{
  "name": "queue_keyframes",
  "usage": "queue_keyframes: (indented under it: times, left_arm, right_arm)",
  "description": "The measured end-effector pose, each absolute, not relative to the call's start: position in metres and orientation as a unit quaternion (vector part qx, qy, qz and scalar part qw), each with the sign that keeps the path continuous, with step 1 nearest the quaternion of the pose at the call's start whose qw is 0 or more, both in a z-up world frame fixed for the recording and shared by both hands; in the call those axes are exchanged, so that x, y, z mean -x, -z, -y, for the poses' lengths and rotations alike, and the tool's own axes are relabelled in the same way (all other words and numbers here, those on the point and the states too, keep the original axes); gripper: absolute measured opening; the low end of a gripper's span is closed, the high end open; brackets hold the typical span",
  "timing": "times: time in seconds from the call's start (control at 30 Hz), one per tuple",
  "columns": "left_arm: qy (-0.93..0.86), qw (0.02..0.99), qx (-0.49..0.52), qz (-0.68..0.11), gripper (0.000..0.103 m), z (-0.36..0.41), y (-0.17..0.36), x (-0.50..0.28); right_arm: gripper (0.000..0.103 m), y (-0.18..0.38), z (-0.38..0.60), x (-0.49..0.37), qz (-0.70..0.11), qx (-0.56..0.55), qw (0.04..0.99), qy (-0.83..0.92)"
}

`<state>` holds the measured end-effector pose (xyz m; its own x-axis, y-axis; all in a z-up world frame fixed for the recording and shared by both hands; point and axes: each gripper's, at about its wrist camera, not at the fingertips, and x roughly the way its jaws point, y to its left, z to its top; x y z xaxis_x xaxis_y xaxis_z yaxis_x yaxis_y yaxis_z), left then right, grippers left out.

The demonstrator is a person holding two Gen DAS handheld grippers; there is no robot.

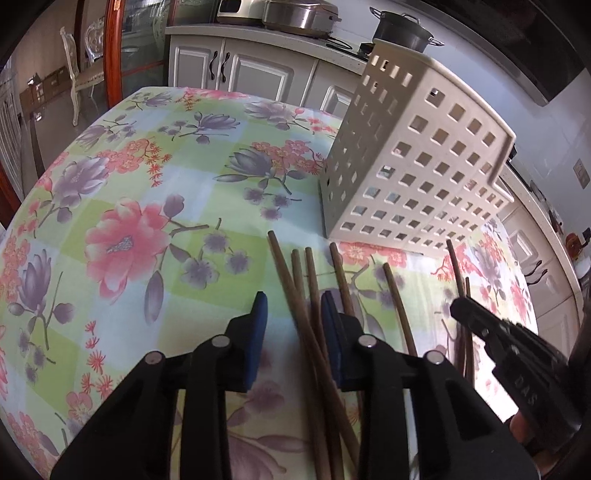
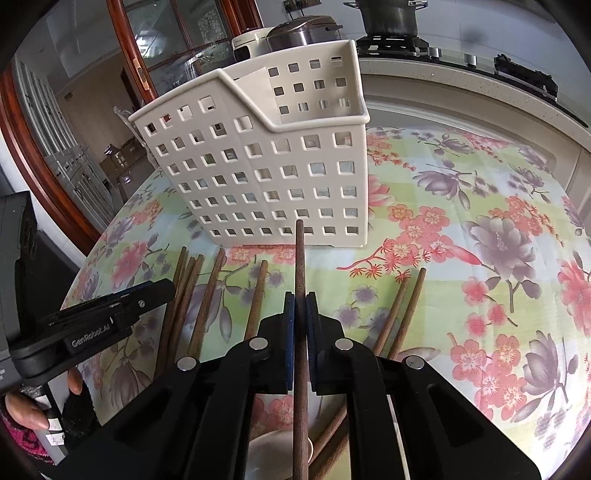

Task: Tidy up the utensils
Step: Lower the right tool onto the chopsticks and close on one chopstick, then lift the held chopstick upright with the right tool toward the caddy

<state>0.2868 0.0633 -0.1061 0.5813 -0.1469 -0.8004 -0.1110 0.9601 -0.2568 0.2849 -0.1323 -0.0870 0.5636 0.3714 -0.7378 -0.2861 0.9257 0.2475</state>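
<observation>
Several brown wooden chopsticks (image 1: 312, 295) lie fanned on the floral tablecloth in front of a white perforated utensil basket (image 1: 417, 162), also seen in the right wrist view (image 2: 273, 162). My left gripper (image 1: 293, 306) is open, its blue pads straddling a few chopsticks low over the table. My right gripper (image 2: 300, 306) is shut on one chopstick (image 2: 300, 258), which points toward the basket's base. The right gripper shows at the right of the left wrist view (image 1: 480, 317); the left gripper shows at the left of the right wrist view (image 2: 110, 314).
The table with floral cloth (image 1: 147, 206) curves away at left. White kitchen cabinets (image 1: 258, 70) and a counter with pots and a cooker (image 1: 299, 14) stand behind. A stove with a pot (image 2: 391, 18) lies beyond the table. A pale bowl (image 2: 273, 450) sits under my right gripper.
</observation>
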Motion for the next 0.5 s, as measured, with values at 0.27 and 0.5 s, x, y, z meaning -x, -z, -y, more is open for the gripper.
queue_keyframes:
  times: [0.27,0.5]
  left_arm:
    - [0.023,0.874,0.138,-0.465,0.008,-0.056,0.113,-0.288]
    - [0.036,0.880,0.146,-0.450,0.008,-0.058,0.108,-0.277]
  right_arm:
    - [0.009,0.080,0.134,-0.277,-0.415,-0.046,0.889,-0.187]
    - [0.009,0.078,0.135,-0.270,-0.409,-0.044,0.892,-0.186]
